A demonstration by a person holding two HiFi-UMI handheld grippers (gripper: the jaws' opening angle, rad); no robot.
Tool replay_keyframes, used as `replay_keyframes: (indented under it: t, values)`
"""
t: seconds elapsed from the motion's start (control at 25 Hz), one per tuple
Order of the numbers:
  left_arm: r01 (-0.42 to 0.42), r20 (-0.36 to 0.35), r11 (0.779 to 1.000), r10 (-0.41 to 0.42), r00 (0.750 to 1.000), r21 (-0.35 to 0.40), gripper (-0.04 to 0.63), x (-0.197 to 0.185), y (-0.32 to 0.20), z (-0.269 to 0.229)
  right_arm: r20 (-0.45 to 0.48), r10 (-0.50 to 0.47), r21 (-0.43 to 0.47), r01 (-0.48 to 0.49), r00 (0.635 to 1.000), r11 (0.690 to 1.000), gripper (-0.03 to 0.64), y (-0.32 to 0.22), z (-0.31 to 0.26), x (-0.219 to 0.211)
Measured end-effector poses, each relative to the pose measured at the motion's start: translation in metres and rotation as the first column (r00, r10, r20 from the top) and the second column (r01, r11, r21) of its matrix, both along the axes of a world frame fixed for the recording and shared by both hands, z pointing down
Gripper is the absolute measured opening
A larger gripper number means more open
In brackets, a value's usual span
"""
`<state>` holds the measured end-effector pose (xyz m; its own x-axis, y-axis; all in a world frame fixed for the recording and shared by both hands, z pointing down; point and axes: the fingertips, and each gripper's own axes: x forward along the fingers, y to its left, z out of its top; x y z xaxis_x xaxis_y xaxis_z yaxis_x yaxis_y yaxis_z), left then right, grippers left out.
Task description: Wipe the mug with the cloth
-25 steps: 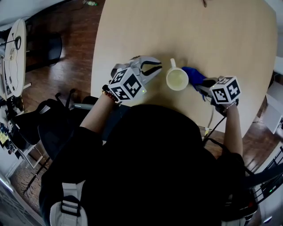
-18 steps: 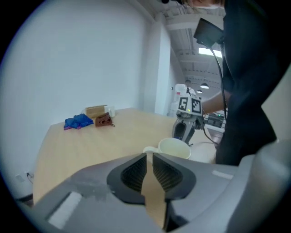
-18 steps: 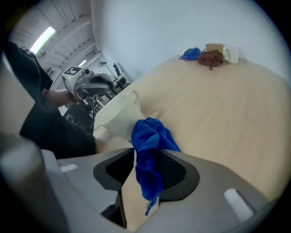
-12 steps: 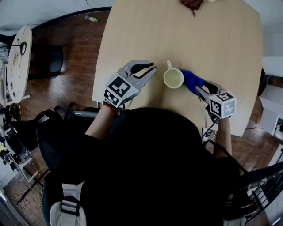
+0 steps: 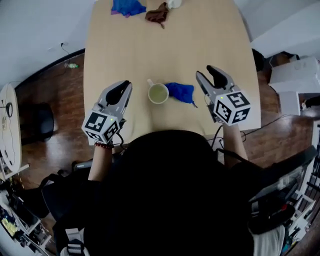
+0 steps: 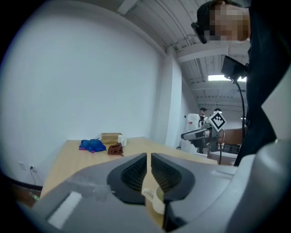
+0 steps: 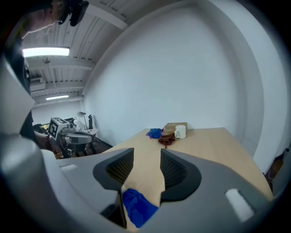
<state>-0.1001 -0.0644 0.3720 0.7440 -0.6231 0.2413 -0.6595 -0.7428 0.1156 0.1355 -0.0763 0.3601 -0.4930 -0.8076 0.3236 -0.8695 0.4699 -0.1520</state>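
- The mug [image 5: 158, 93] stands upright on the tabletop [image 5: 210, 40], near the front edge and between the two grippers. Its handle points to the far left.
- The cloth [image 5: 181, 92] lies bunched on the tabletop, against or just beside the mug's right side. Nothing holds it.
- Right gripper [image 5: 205, 74]: its fingers [image 7: 175, 173] are spread wide and have just been opening. Nothing is pinched between them; in the right gripper view the cloth shows only on the tabletop below the gap.
- Left gripper [image 5: 125, 86]: its fingers [image 6: 132, 175] are drawn together to a thin slit with nothing in it. The mug's handle shows beneath them, well below.
- Judgement: both tools are held off the tabletop and well apart from the mug, one on each side. This reads as a release and withdrawal, with the wiping either finished or paused.
- Change from a second ago: the right gripper was then low at the cloth, beside the mug; it is now lifted clear, and the cloth is left behind.
- Change from a second ago: the left gripper was then low beside the mug with its fingers apart; it is now raised with them closed.
- Mug and cloth keep their arrangement. The far end of the tabletop, with a blue rag [image 5: 127, 6] and a brown rag [image 5: 157, 14], is now in view.
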Motion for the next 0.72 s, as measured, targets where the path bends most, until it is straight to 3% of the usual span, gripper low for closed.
replay_keyframes:
  t: [0.24,0.56,0.72]
  values:
    - [0.039,-0.030,0.999,-0.039,0.999,-0.007,0.031,-0.009,0.015,-0.016,0.078,0.054,0.022,-0.056,0.996,0.998,0.178,0.005,-0.013,0.007]
    - [0.077,-0.147,0.996,-0.083,0.986,-0.042,0.031,-0.002,0.014,-0.027,0.060,0.048,0.100,-0.054,0.997,0.994,0.175,0.014,-0.028,0.008]
    - [0.057,-0.076,0.998,-0.057,0.995,0.006,0.031,0.006,0.015,-0.025,0.041,0.050,0.142,-0.055,0.998,0.988,0.167,0.016,-0.034,0.009]
